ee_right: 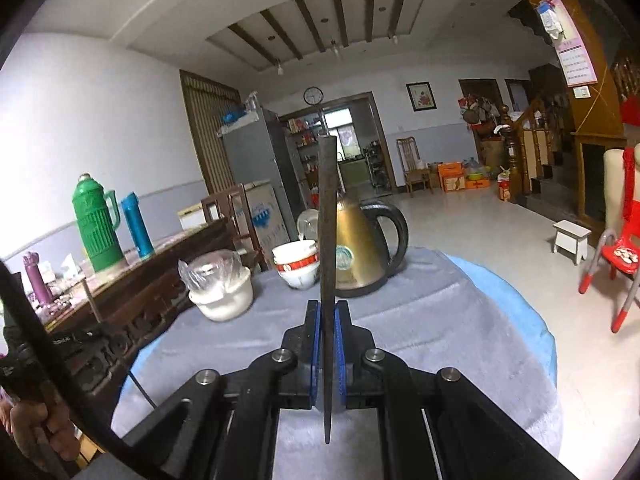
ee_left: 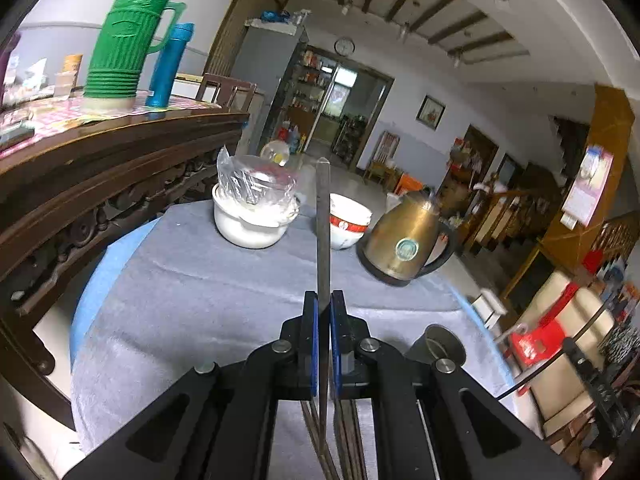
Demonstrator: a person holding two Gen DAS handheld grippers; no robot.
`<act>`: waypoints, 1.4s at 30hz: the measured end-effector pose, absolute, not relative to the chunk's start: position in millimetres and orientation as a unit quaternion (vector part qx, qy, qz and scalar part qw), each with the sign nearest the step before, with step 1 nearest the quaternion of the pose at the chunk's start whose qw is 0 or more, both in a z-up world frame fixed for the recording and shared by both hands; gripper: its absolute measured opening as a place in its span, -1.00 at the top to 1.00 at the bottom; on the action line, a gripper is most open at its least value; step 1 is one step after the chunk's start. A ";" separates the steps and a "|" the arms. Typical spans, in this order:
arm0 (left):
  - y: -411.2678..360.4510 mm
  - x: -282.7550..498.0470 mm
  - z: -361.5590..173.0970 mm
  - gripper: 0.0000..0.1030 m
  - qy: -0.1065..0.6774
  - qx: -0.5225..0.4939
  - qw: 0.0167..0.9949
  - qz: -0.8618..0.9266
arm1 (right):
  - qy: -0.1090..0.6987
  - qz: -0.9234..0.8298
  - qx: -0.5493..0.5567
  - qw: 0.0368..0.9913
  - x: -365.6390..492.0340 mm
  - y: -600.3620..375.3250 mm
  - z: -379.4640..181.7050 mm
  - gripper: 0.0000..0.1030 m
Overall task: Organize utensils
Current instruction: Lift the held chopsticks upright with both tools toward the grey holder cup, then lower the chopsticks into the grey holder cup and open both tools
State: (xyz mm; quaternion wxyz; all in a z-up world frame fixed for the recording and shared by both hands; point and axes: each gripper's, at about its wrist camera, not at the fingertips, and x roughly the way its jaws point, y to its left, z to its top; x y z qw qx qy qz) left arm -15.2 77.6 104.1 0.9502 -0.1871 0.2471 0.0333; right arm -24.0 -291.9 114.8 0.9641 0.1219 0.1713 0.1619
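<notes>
my left claw (ee_left: 324,312) is clamped on a flat utensil (ee_left: 323,216), my right claw (ee_right: 328,320) on another (ee_right: 327,216), both off the bench (ee_left: 192,288). edge-on, maybe chopsticks. keep grips firm, carry level, clear of the kettle (ee_left: 400,236).

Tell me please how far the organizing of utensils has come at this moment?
Done: nothing visibly put away yet. In hand: the left gripper is shut on a thin dark utensil, and the right gripper is shut on a similar thin dark utensil, both above the grey cloth. Left: placing both; the small metal cup beside the left gripper may be the holder, but that is uncertain.
</notes>
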 end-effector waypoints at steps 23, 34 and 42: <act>55.1 14.4 101.7 0.89 0.314 -0.129 0.938 0.066 | 0.171 0.183 0.124 0.960 -15.3 -280.0 127.0 0.86; 55.2 24.3 124.9 0.89 0.292 -0.163 0.942 0.019 | 0.158 0.179 0.121 0.963 -7.9 -282.5 138.6 0.86; 32.4 54.1 156.9 0.89 0.253 -0.224 0.939 -0.067 | 0.129 0.171 0.138 0.967 20.3 -289.9 155.9 0.86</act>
